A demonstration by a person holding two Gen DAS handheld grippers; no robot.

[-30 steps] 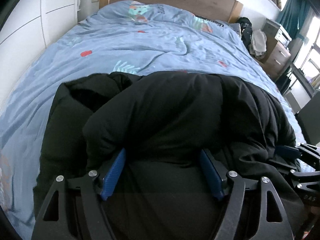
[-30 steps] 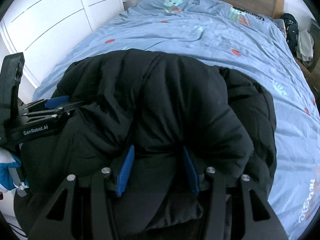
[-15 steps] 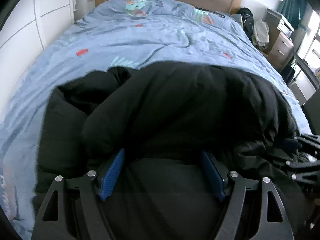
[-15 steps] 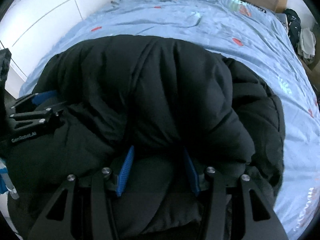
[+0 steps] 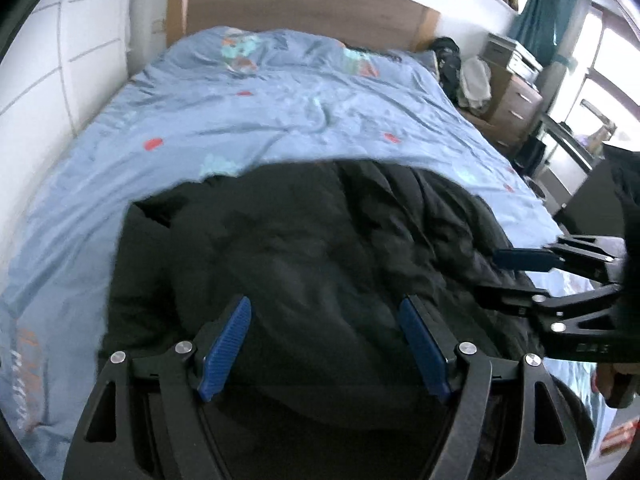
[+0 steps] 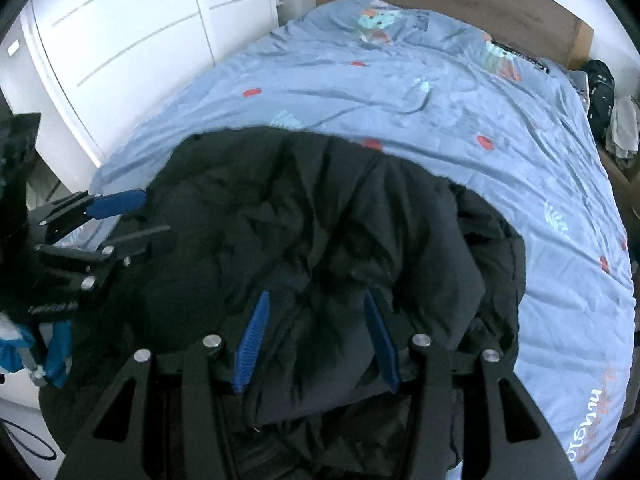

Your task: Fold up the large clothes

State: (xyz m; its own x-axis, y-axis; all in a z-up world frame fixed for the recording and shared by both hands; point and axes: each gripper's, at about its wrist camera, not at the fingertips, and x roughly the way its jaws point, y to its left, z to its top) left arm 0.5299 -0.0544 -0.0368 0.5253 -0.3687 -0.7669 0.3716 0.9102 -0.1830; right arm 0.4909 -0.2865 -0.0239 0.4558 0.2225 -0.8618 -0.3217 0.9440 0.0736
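Note:
A bulky black padded jacket [image 5: 312, 232] lies bunched on a bed with a blue patterned duvet [image 5: 280, 120]. My left gripper [image 5: 326, 308] has its blue pads set wide apart, pressed against a thick fold at the jacket's near edge. My right gripper [image 6: 316, 296] clamps a narrower fold of the same jacket [image 6: 320, 208]. Each gripper also shows in the other's view: the right gripper [image 5: 500, 276] at the jacket's right side, the left gripper [image 6: 140, 218] at its left side. Most of the garment's shape is hidden in its own folds.
A wooden headboard [image 5: 300, 4] closes the far end of the bed. White wardrobe doors [image 6: 132, 40] stand close along the left. A dark bag [image 5: 448, 60], pale clothes and a wooden dresser [image 5: 516, 100] crowd the right side by the window. A blue-gloved hand [image 6: 56, 352] holds the left gripper.
Both grippers have risen with the jacket's near edge held in them. The jacket sits lower and smaller in both views, and more duvet and the headboard show beyond it.

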